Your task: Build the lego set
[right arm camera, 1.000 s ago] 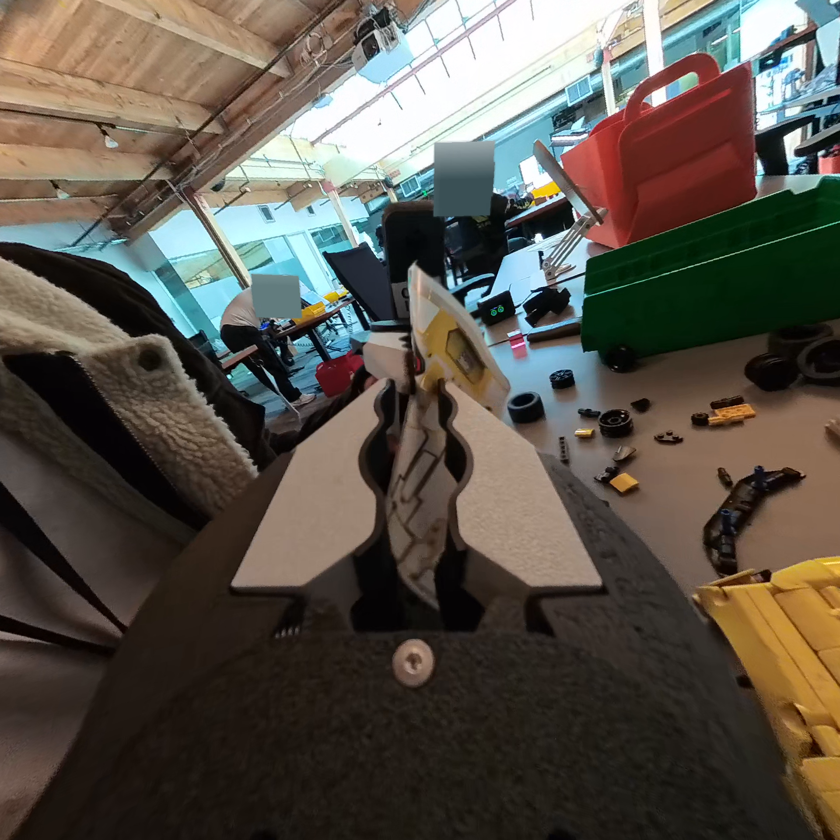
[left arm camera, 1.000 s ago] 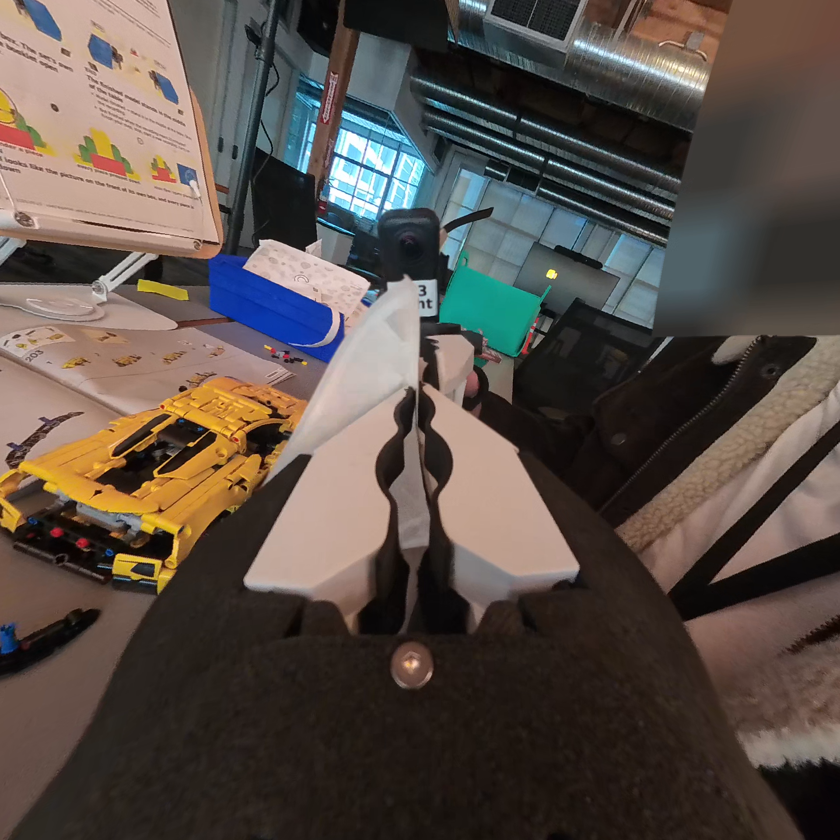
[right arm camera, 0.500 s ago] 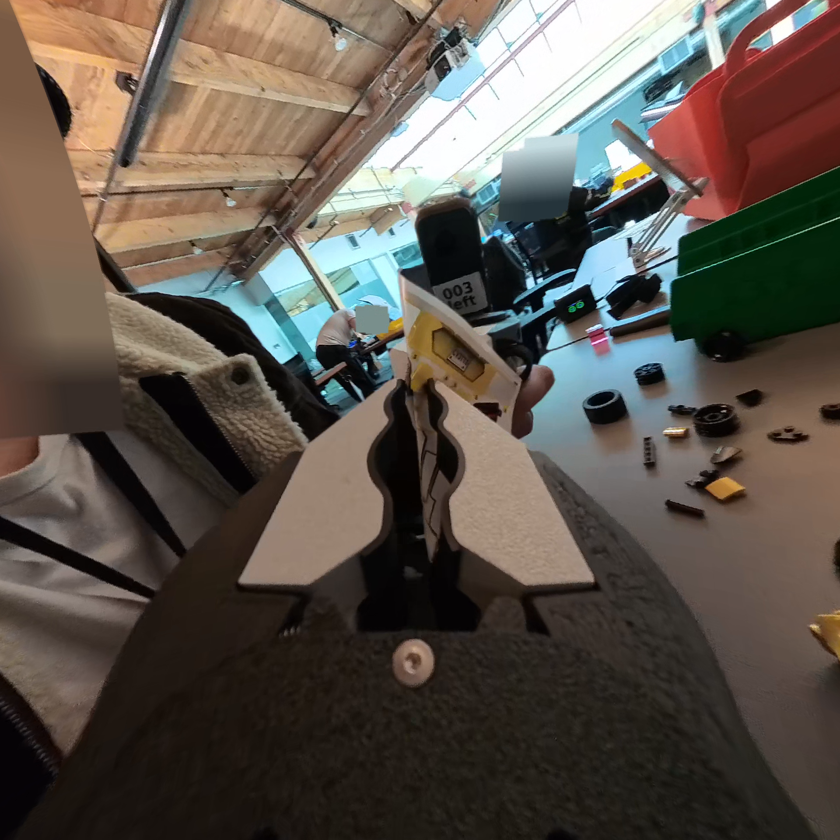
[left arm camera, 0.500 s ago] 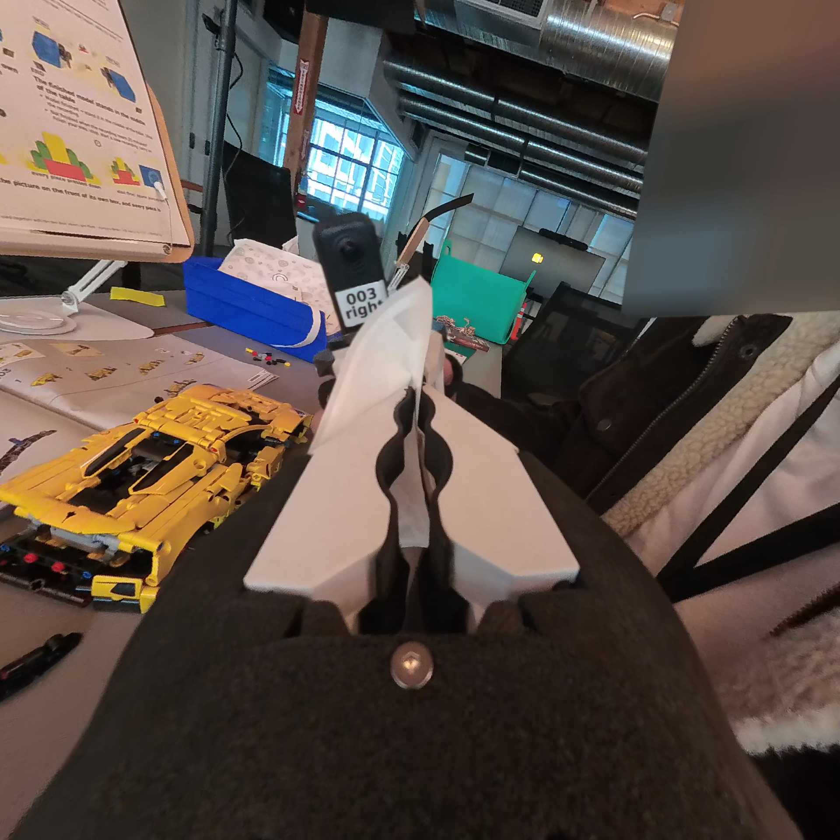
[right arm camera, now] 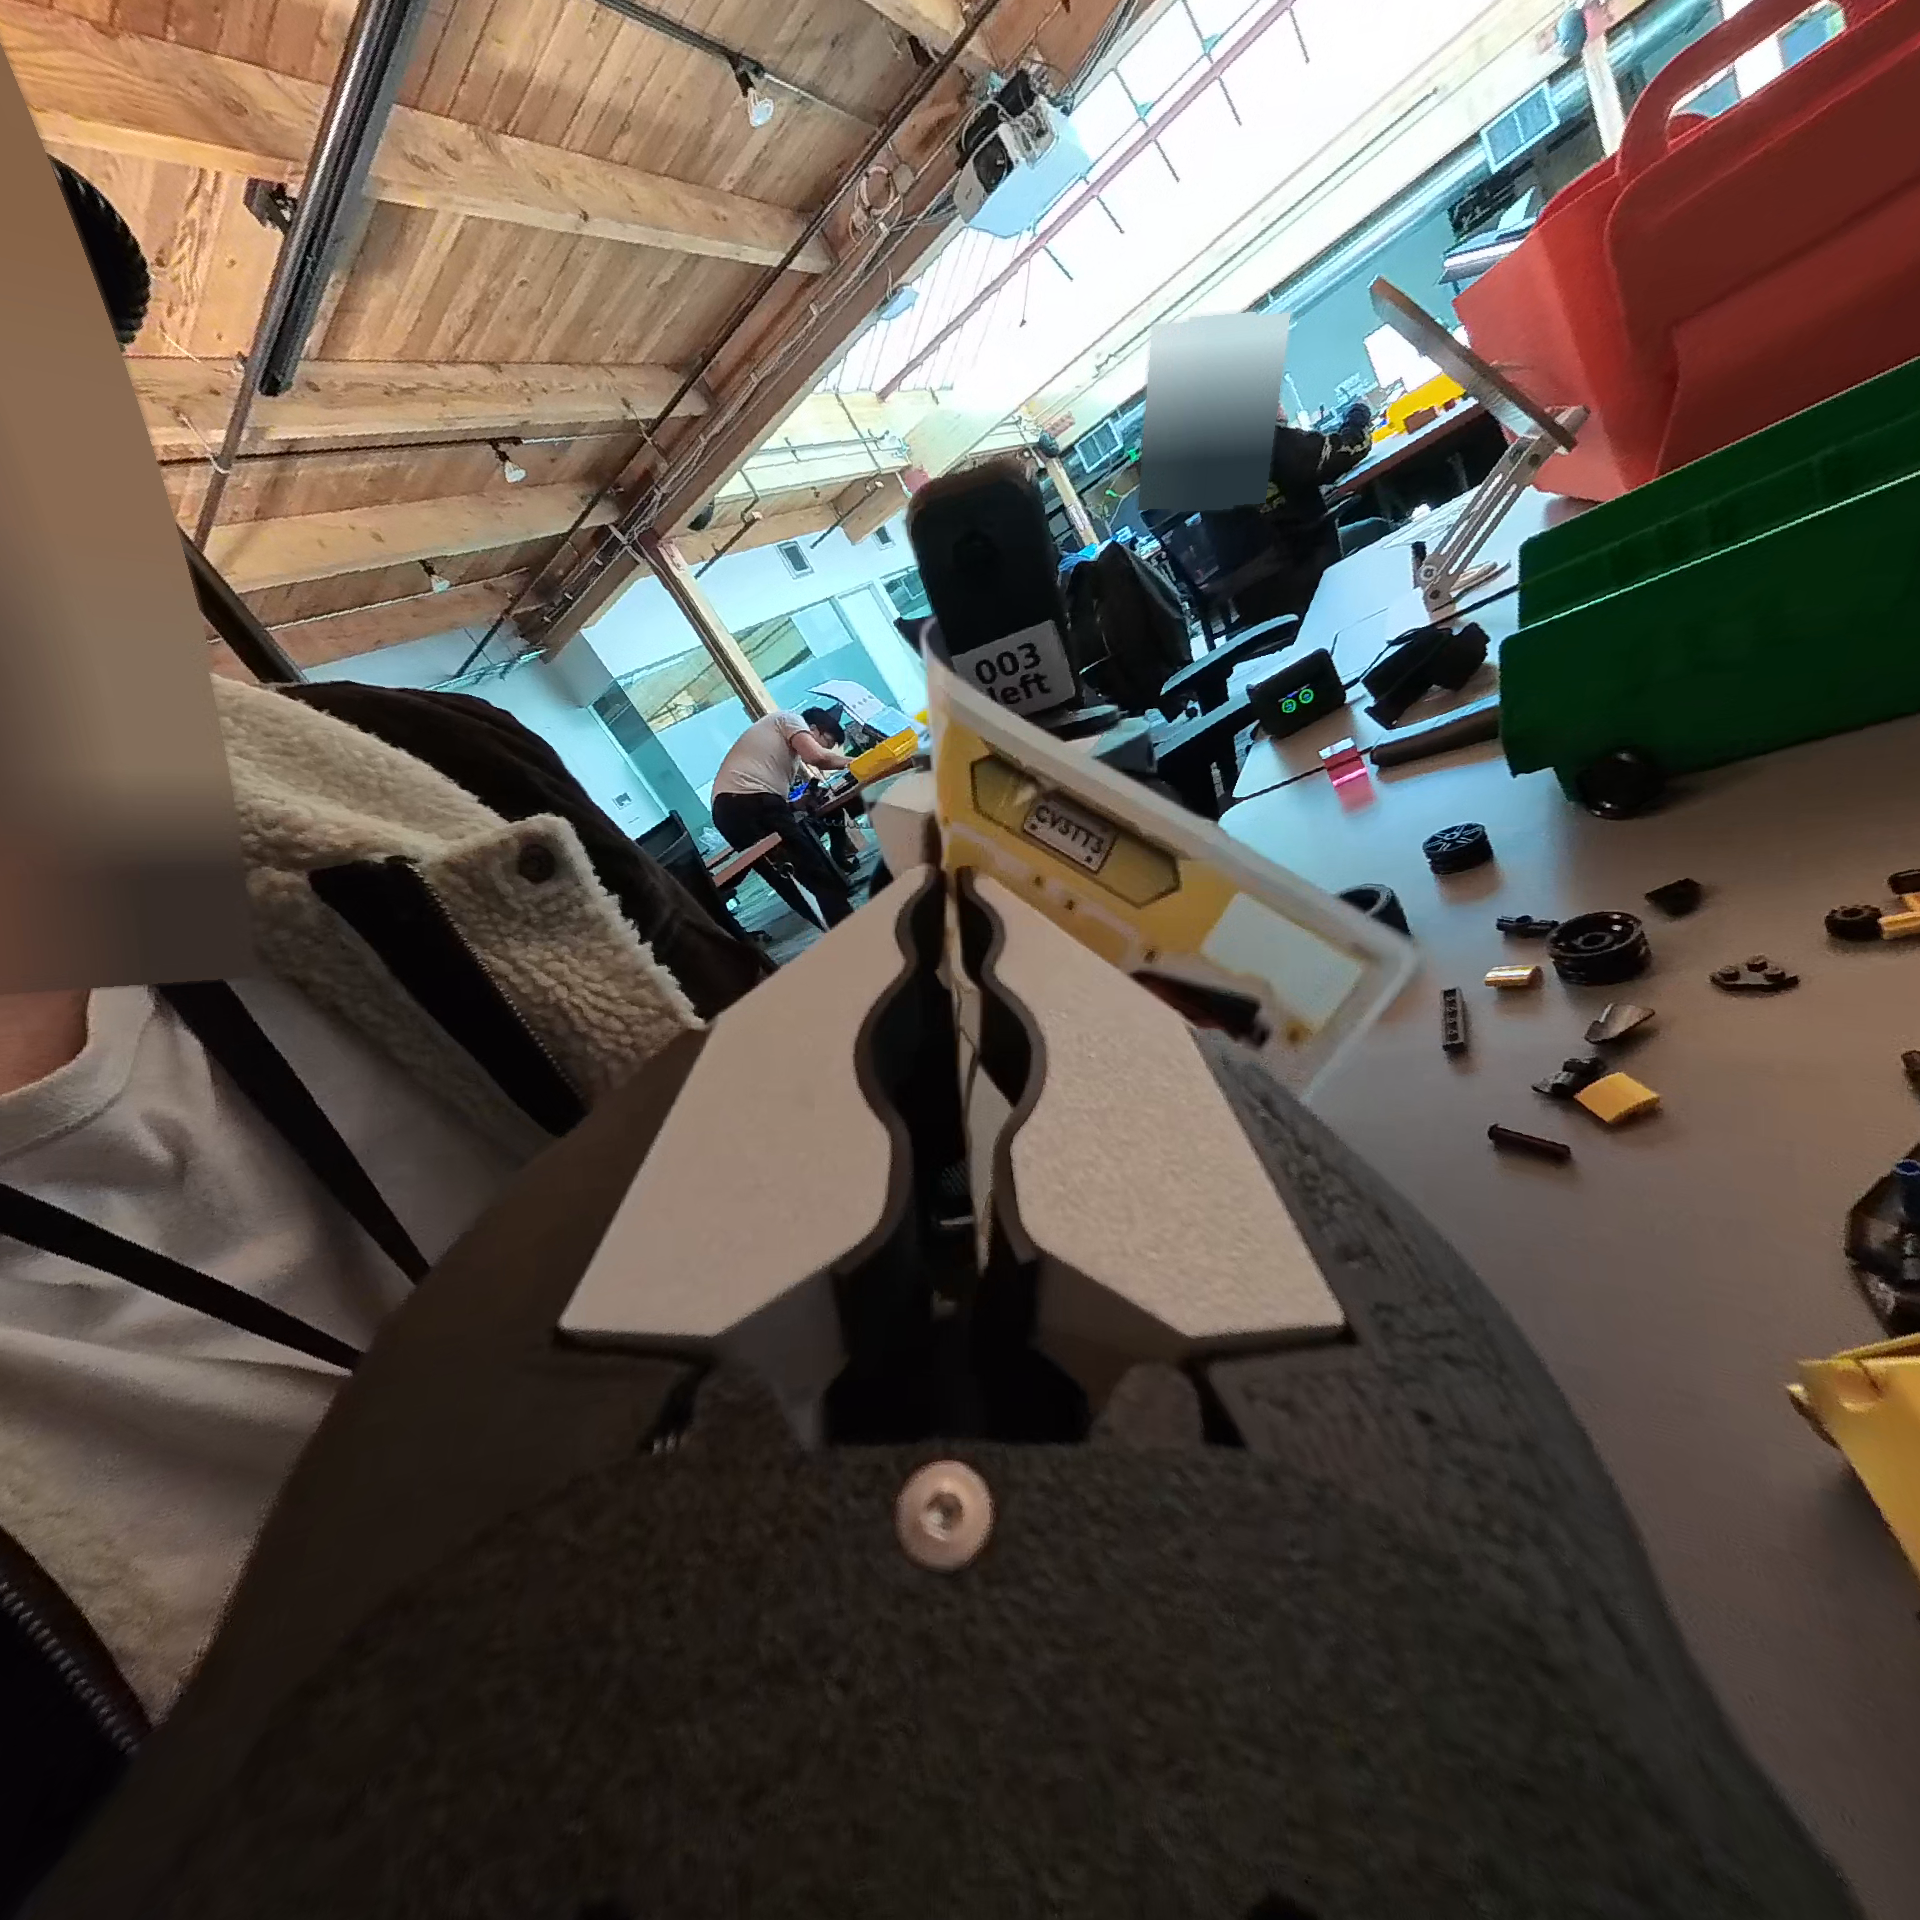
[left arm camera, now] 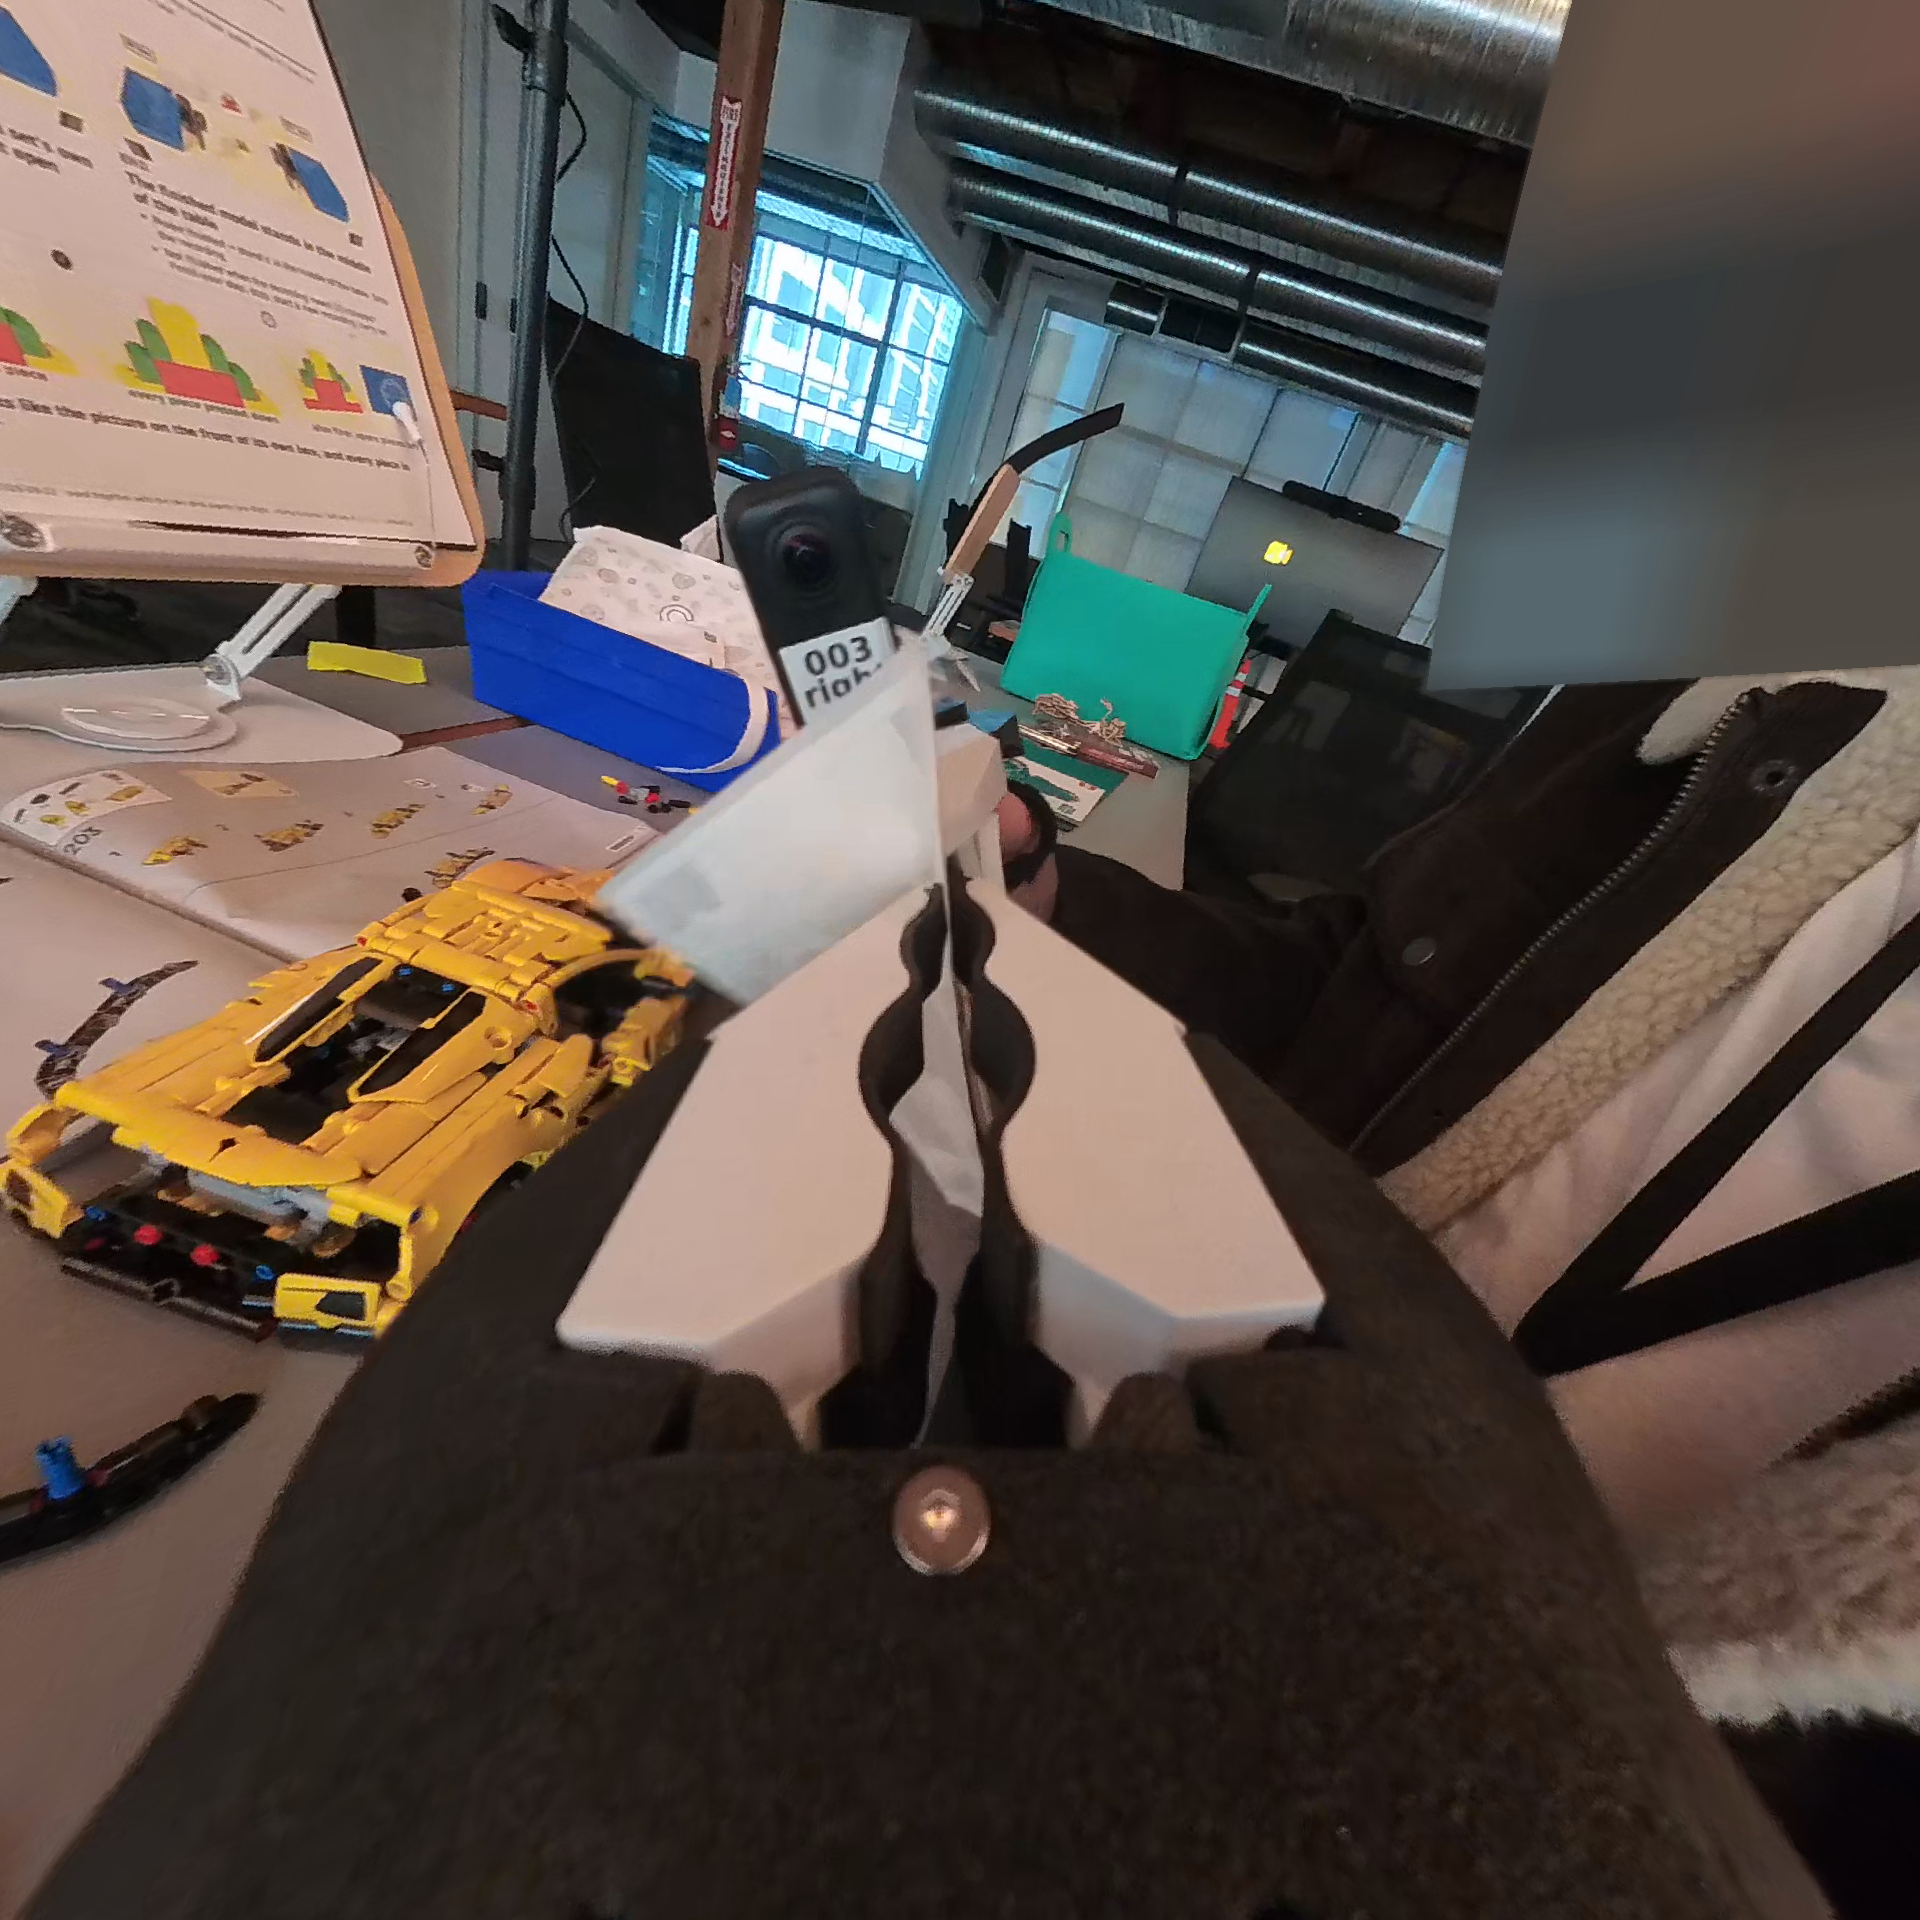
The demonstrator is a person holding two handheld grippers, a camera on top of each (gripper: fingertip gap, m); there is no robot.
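A sticker sheet is held in the air between both grippers, close to a person's jacket. In the left wrist view its white back fans out to the left of my left gripper, which is shut on its edge. In the right wrist view its printed yellow side fans out to the right of my right gripper, also shut on it. The two grippers face each other, tips nearly meeting. The yellow lego car stands on the table to the left, below the sheet.
An instruction booklet, a blue bin and a board on a stand lie behind the car. A black curved part lies in front. A green bin, red bag and loose small parts are on the right.
Both grippers have turned while holding the sheet. Its free part has swung out sideways and now shows more of its face. The right gripper has tilted up, away from the car.
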